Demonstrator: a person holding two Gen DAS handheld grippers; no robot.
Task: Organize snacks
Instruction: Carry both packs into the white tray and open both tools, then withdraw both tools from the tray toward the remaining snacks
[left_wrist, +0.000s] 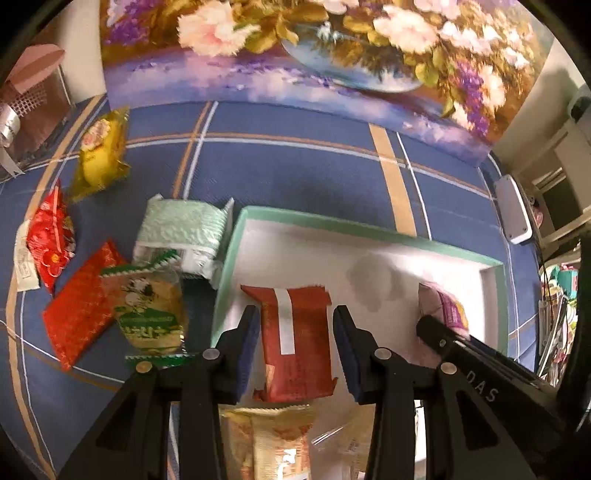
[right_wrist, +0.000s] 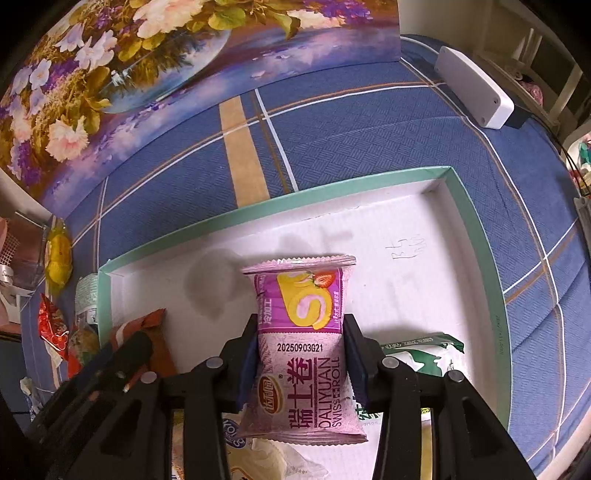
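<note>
Both tools point steeply down into a shallow white tray (right_wrist: 476, 236) with a green rim, set on a table under a blue checked cloth (left_wrist: 295, 173). Left tool (left_wrist: 295, 328) pinches a red-brown snack packet (left_wrist: 295, 332) between its blue pads, the packet lying near the tray's left wall. Right tool (right_wrist: 300, 341) has a pink Swiss roll packet (right_wrist: 301, 354) between its fingers; the pads sit right at the wrapper's sides, though whether they press I cannot tell. A green and white packet (right_wrist: 421, 350) lies in the tray just right of it. Outside the tray, to the left, lie a pale green packet (left_wrist: 181, 229), a yellow one (left_wrist: 99, 155), two red ones (left_wrist: 79, 306) and a green-edged biscuit packet (left_wrist: 151, 317). A flower painting (left_wrist: 295, 48) stands behind
</note>
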